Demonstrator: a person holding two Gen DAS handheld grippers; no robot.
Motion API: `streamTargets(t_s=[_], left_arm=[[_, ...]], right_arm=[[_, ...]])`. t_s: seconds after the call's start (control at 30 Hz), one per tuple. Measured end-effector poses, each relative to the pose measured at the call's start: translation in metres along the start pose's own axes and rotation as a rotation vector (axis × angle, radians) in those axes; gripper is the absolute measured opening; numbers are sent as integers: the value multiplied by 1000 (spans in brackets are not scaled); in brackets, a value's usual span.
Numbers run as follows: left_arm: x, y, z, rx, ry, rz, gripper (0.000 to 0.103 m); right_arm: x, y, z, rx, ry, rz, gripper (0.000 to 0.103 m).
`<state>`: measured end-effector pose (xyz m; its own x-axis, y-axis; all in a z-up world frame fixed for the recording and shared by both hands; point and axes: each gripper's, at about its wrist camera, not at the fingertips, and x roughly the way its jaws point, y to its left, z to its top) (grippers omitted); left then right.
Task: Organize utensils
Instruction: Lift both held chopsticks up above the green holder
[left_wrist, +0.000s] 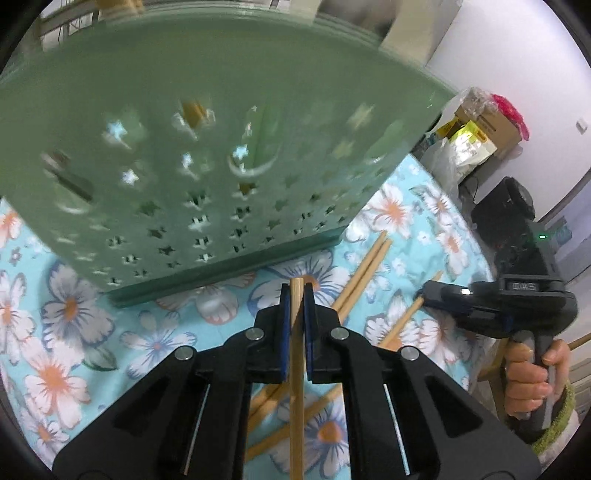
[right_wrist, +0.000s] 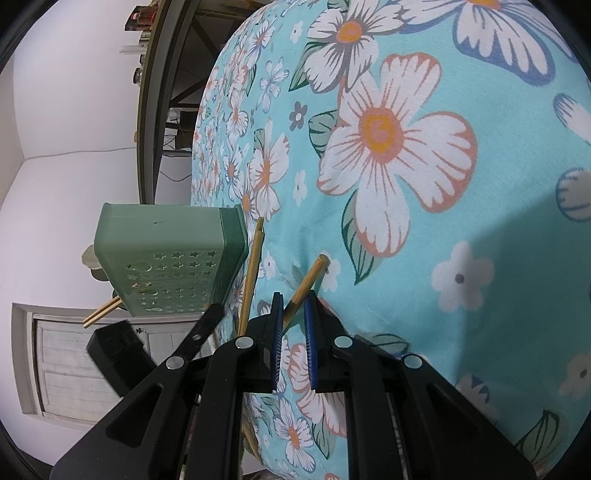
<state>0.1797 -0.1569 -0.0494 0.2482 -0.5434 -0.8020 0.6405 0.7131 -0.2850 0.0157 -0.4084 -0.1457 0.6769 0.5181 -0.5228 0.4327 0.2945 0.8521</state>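
Left tongs (left_wrist: 296, 295): your blue pads are closed on one chopstick (left_wrist: 296, 369); its tip pokes just past the pads and the rest runs back under the camera.
Right tongs (right_wrist: 294, 306): nearly closed, with a second chopstick (right_wrist: 308, 280) crossing slantwise between the pads; its blunt end sticks out ahead, up and to the right. In the left view you can see these tongs (left_wrist: 424, 293) at the right, your hand (left_wrist: 532, 380) wrapped round the handle.
Holder (left_wrist: 207, 147): green, pierced with star and moon cut-outs, standing on the table just ahead of your left tongs. It looks blurred there. In the right view the holder (right_wrist: 166, 254) has two stick ends (right_wrist: 101, 314) jutting from its open top.
Loose chopsticks (left_wrist: 364, 273): a pair lies on the cloth right of the holder, between your two tongs; more lie crossed beneath the left tongs.
Table (right_wrist: 480, 240): covered with a turquoise cloth printed with white and orange flowers.
Background: cardboard boxes and bags (left_wrist: 476, 136) sit by the wall beyond the table.
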Motion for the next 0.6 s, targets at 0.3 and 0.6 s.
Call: streamTargets(t_s=[0.3, 0.6], left_arm=[[-83, -8, 3, 35, -152, -22, 6], [-179, -25, 23, 79, -376, -37, 6]], right_arm=[[-1, 1, -2, -7, -11, 1, 11], [-28, 44, -2, -174, -118, -25, 10]])
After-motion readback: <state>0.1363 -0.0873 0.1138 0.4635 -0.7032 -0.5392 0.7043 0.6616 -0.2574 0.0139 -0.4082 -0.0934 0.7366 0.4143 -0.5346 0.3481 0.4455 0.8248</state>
